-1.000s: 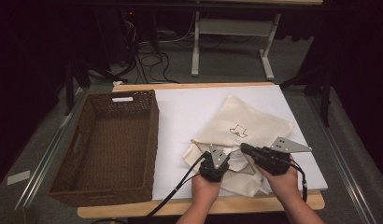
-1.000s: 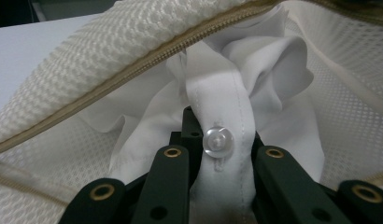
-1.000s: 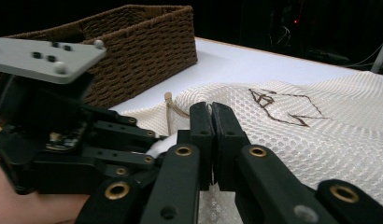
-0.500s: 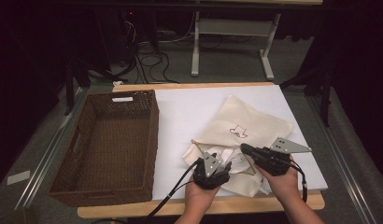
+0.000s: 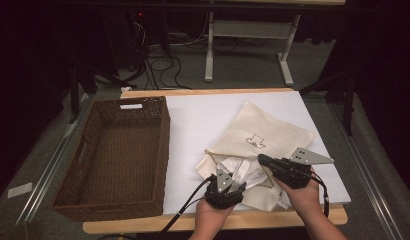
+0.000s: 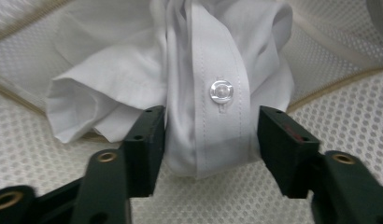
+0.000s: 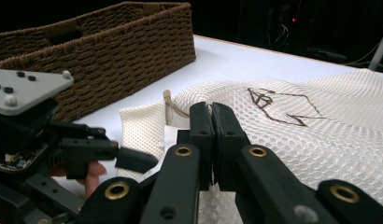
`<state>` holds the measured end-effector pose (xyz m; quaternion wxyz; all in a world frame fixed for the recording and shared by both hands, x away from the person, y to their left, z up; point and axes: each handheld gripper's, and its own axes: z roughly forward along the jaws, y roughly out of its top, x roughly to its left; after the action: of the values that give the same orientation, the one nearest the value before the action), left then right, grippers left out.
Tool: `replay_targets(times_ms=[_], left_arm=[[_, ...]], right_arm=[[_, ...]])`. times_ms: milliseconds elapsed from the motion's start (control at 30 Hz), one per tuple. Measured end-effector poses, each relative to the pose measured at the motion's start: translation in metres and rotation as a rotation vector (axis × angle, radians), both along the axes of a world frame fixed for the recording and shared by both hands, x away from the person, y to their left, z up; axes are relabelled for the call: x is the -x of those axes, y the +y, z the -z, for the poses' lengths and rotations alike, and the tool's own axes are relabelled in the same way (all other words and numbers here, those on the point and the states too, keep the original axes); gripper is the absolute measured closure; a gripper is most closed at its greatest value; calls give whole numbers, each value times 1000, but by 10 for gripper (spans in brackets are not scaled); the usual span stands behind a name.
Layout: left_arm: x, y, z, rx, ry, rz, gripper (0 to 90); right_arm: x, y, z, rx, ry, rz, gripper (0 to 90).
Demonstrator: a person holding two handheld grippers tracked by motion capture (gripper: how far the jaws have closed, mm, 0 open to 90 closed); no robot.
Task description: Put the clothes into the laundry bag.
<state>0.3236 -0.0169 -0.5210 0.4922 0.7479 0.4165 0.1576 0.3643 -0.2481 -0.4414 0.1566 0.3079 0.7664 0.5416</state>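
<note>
Shirt partly in the mesh bag — work unfinished

At the tabletop's (image 5: 203, 115) 5 o'clock, the right tool (image 7: 211, 140), pressed together, pinches the mesh bag's (image 5: 273, 132) edge; the left tool (image 6: 210, 140) has just been closing — half spread round the white shirt's (image 6: 199, 79) button placket.

- High view: desk (image 5: 203, 115) lit from above, bright white sheet; surroundings v. dark, slightly soft and grainy.
- Left tool view: even bright light, shirt (image 6: 199, 70) sharp, near jaws a bit soft, soft shadow in the folds.
- Right tool view: background dim, near jaws blurred, mesh bag (image 7: 292, 121) sharp.
</note>
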Motion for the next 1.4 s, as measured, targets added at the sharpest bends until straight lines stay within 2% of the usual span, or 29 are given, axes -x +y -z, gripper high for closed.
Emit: replay_targets(times_ms=[100,133,167,233,267,300,367,400,433,533,700,800,1067,1400], left_arm=[[-1,-2,3,-12,13,9,459],[-1,-3,3,-15,18,11,498],[-1,-3,3,-16,16,9,498],[-1,-3,3,-20,21,13,568],[-2,-3,3,-22,23,15,634],[-2,-3,3,-23,20,17,634],[-2,-5,3,-25,22,18,704],[-2,-5,3,-35,26,20,704],[-1,-6,3,-45,23,24,762],[-1,-6,1,-46,11,20,810],[0,-6,-3,-44,-17,3,829],[-1,-5,-7,-44,-48,-16,831],[-5,-5,-16,-15,-67,-34,832],[-8,-8,-18,-20,-93,-53,833]], right_arm=[[0,-1,0,-2,-4,0,892],[-1,-2,-1,-3,-5,0,892],[-1,-2,-1,-3,-5,0,892],[-1,-1,0,-3,-1,2,891],[0,-1,0,0,-1,-2,891],[0,-1,0,0,-1,-2,891],[0,0,0,3,0,1,892],[0,0,0,3,0,1,892],[0,0,0,3,0,2,892],[0,0,1,4,-1,-2,892],[0,0,2,3,4,-6,892],[0,0,1,1,5,-8,892],[0,0,0,-3,7,-7,892],[0,-1,0,-3,4,-9,892]])
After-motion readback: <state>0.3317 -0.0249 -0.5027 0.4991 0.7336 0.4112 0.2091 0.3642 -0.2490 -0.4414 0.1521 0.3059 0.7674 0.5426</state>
